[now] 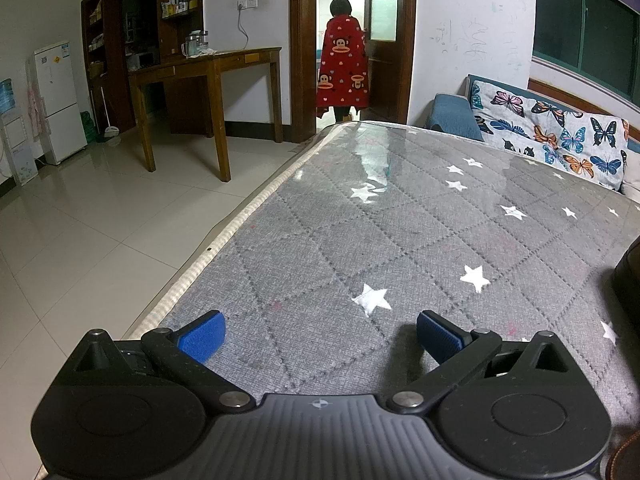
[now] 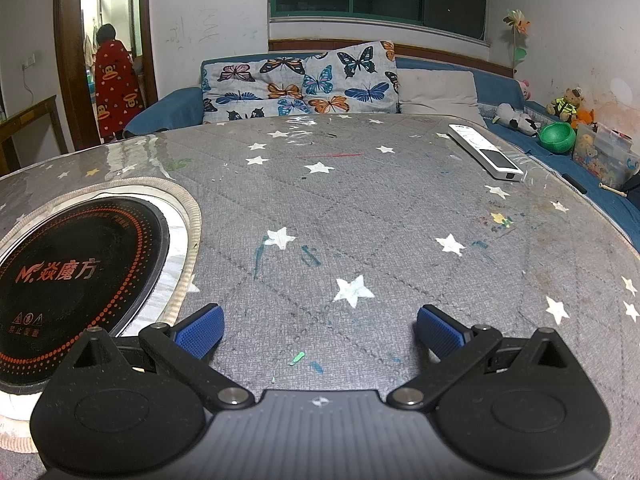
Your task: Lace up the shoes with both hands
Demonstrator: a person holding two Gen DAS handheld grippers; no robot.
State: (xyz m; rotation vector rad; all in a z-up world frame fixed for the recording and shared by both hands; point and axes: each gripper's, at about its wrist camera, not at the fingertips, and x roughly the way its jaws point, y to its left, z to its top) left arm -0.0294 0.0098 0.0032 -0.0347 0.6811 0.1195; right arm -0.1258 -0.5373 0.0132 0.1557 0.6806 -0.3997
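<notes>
Left gripper (image 1: 320,336) sits low over the table (image 1: 400,220), blue pads (image 1: 202,338) spread wide apart, nothing between them. Right gripper (image 2: 320,332) likewise low over the same grey star-patterned cover, jaws wide, empty. No shoe or lace shows in either view; a dark object at the far right edge of the left view cannot be identified. Round black cooktop (image 2: 76,280) set into the table, just left of the right gripper. White remote (image 2: 484,152) lies near the far right edge. Butterfly cushion (image 2: 300,84) on the blue sofa (image 2: 168,110) behind. A person in a red blanket (image 1: 343,68) stands in the doorway, back turned.
</notes>
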